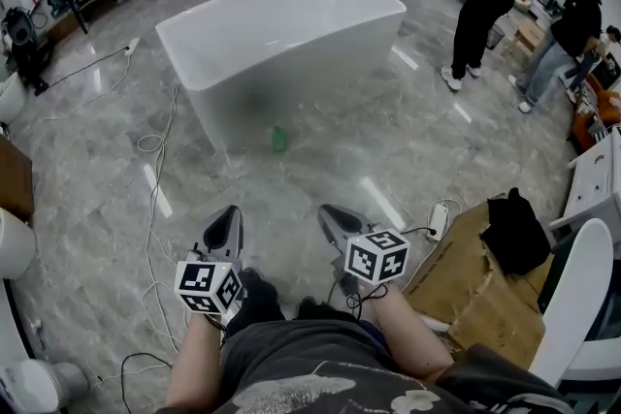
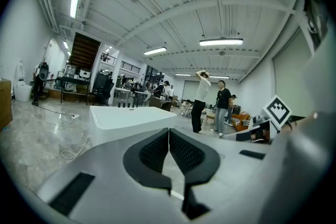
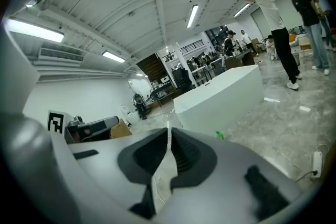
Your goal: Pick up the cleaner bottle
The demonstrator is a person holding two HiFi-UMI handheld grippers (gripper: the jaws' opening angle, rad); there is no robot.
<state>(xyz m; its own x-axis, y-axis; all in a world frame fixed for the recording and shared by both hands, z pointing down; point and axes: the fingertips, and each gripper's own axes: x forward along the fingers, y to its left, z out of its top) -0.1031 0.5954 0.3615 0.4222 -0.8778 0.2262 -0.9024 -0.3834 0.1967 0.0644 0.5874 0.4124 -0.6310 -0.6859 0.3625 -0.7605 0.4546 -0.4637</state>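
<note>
Head view: the left gripper (image 1: 227,220) and right gripper (image 1: 337,218) are hovering over the grey floor (image 1: 408,150), well apart from the green cleaner bottle (image 1: 279,139), which is sitting just beside the white bathtub (image 1: 291,34). Left gripper view: the jaws are pressing together, empty. Right gripper view: the jaws are meeting too, holding nothing.

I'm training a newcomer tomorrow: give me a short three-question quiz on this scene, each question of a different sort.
1. True or false: the green cleaner bottle stands on the floor beside the white bathtub.
2. The left hand-held gripper is: A) shut on the bottle; B) shut, empty; C) wide open.
3. Which hand-held gripper's own view shows the bottle?
Key: 1 true; 2 B; 3 the right hand-held gripper.
</note>
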